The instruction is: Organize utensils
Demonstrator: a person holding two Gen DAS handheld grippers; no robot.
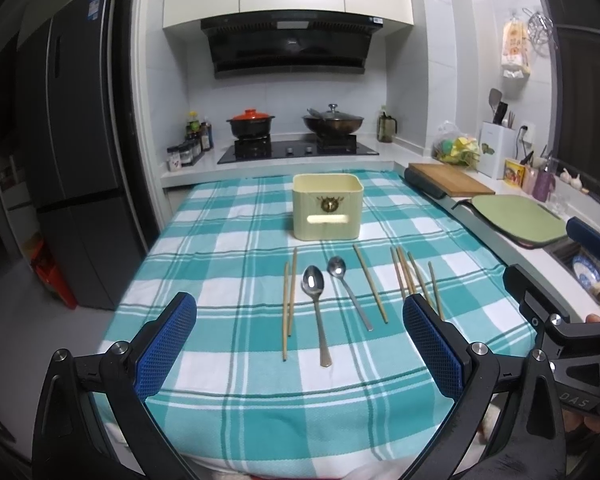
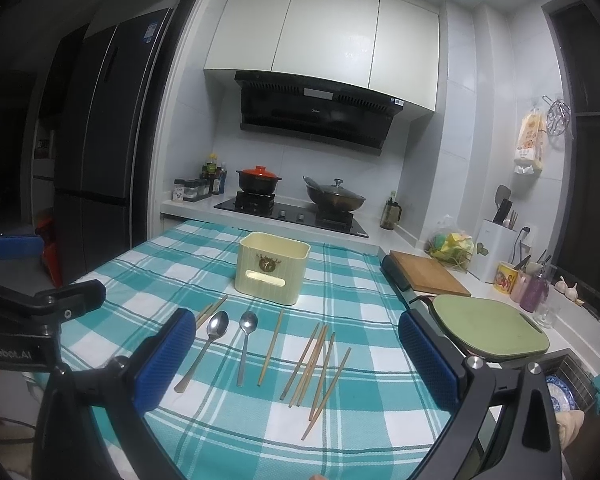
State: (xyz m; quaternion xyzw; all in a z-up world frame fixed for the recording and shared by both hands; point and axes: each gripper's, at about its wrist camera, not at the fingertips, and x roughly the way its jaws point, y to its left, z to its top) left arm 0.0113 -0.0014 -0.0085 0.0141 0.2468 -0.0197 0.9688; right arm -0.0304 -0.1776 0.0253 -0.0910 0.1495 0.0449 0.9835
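Utensils lie loose on the cloth (image 1: 228, 240): two spoons (image 1: 315, 284) and chopsticks (image 2: 314, 364), at 6 o'clock from the holder (image 1: 326, 205). Holder appears empty; nothing sorted yet. Left gripper (image 1: 300, 344) and right gripper (image 2: 296, 360) hover with jaws spread, gripping nothing.

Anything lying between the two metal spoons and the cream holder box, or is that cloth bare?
Bare. In both wrist views only teal checked tablecloth shows between the two metal spoons and the cream plastic holder box; the wooden chopsticks flank them.
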